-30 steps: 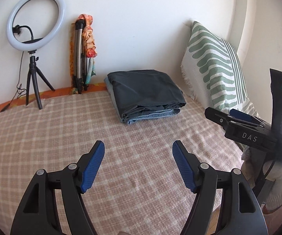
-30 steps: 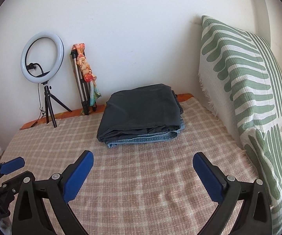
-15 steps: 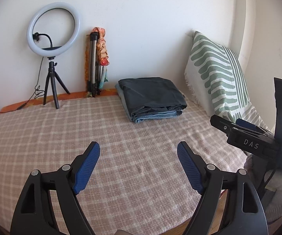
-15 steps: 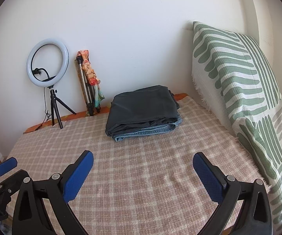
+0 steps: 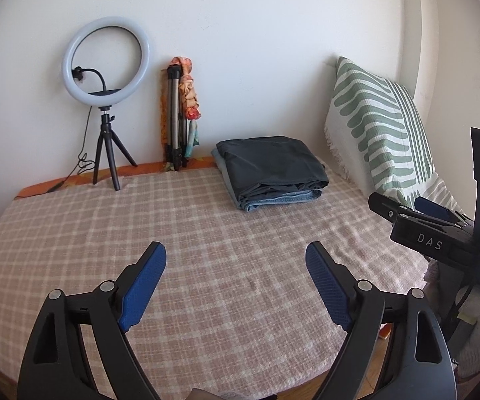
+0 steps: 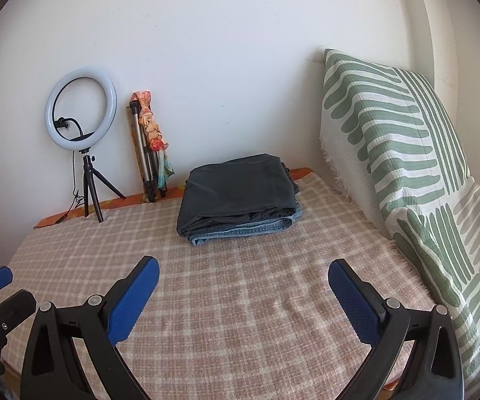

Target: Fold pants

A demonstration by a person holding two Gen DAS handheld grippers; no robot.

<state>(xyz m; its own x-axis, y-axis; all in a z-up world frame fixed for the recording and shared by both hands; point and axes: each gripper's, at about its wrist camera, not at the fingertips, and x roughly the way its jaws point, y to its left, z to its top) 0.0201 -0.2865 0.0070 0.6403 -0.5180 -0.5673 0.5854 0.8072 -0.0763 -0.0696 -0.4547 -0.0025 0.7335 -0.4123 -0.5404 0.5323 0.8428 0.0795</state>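
Left wrist view: left gripper point(image 5: 236, 258), jaws spread wide and released, nothing between the blue pads point(image 5: 143, 291); it hangs over the near edge of the bed point(image 5: 106, 220), which is covered by a pink-and-cream checked blanket point(image 5: 206, 233). Right gripper point(image 5: 439, 233) visible at the right edge of this view, over the bed's right side.

Right wrist view: right gripper point(image 6: 243, 276), jaws likewise spread and released, empty, over the near edge of the bed.

Pants point(image 6: 236, 186): dark grey pair, folded into a rectangle, lying on top of folded blue jeans point(image 6: 256, 228). The stack sits toward the bed's far edge, right of centre, well apart from both grippers.

Pillow point(image 6: 389, 153): white with green stripes, propped upright along the bed's right edge, near the stack.

Ring light point(image 5: 106, 58): on a small black tripod at the far-left corner, against the wall.

Folded tripod point(image 5: 173, 116): leaning on the wall between ring light and stack, with a patterned cloth point(image 5: 190, 96) draped on it.
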